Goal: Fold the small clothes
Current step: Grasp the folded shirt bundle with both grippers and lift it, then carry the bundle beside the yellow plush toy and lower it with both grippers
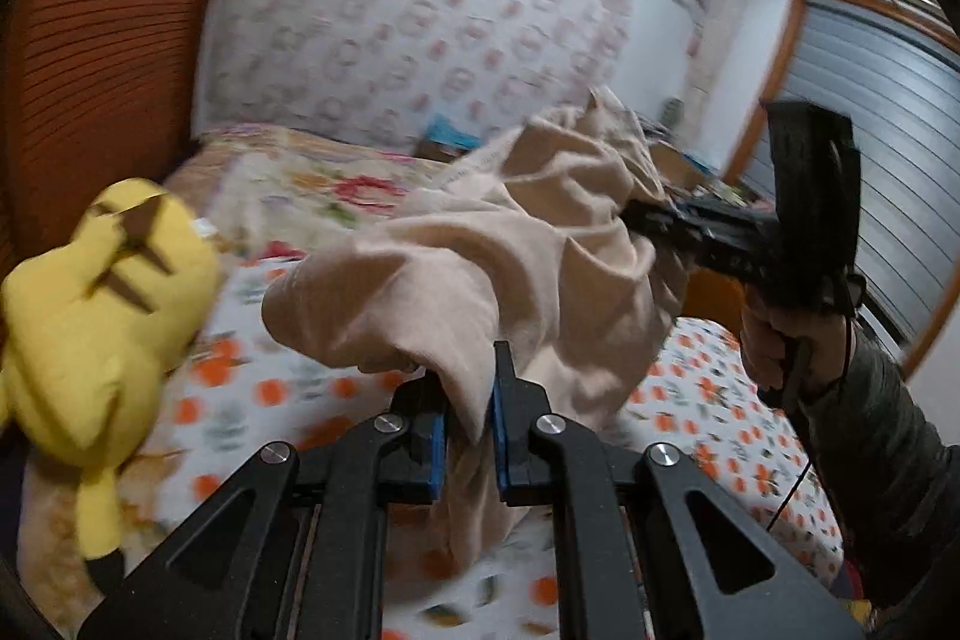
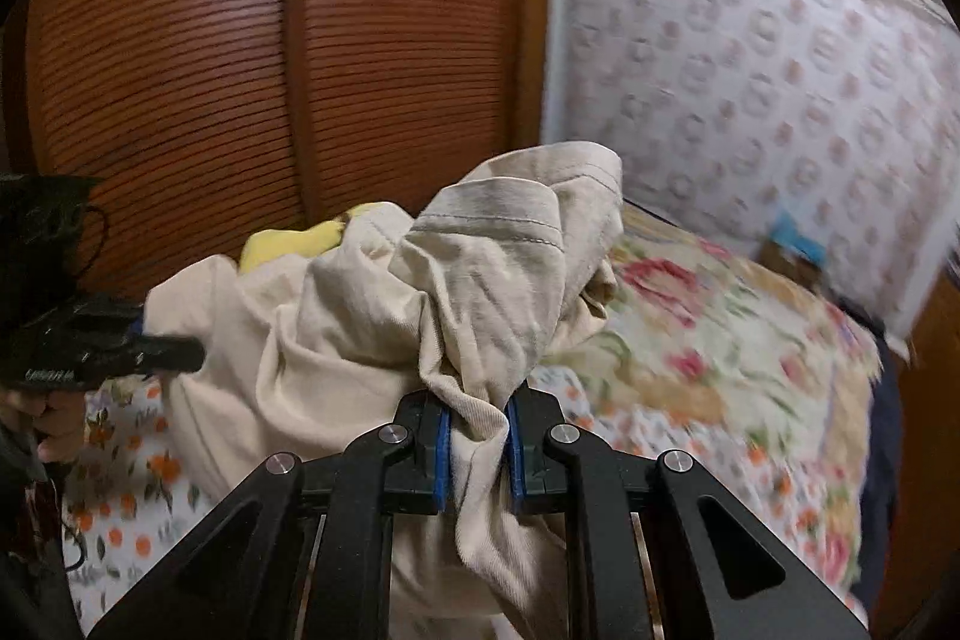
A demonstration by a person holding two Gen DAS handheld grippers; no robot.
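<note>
Left wrist view sits right behind its own claw, the left gripper (image 1: 468,400), looking forward and down along the fingers, very close to the beige garment (image 1: 480,256) bunched ahead of the tips. Past the claw lies the bed (image 1: 708,400); to its right, the right gripper (image 1: 648,220) comes in side-on. Right wrist view, same seat behind the right gripper (image 2: 477,418), faces the wooden wardrobe (image 2: 240,40); the left gripper (image 2: 180,355) shows to its left. Both share garment (image 2: 360,316), bed (image 2: 690,352) and patterned wall (image 2: 750,70).
</note>
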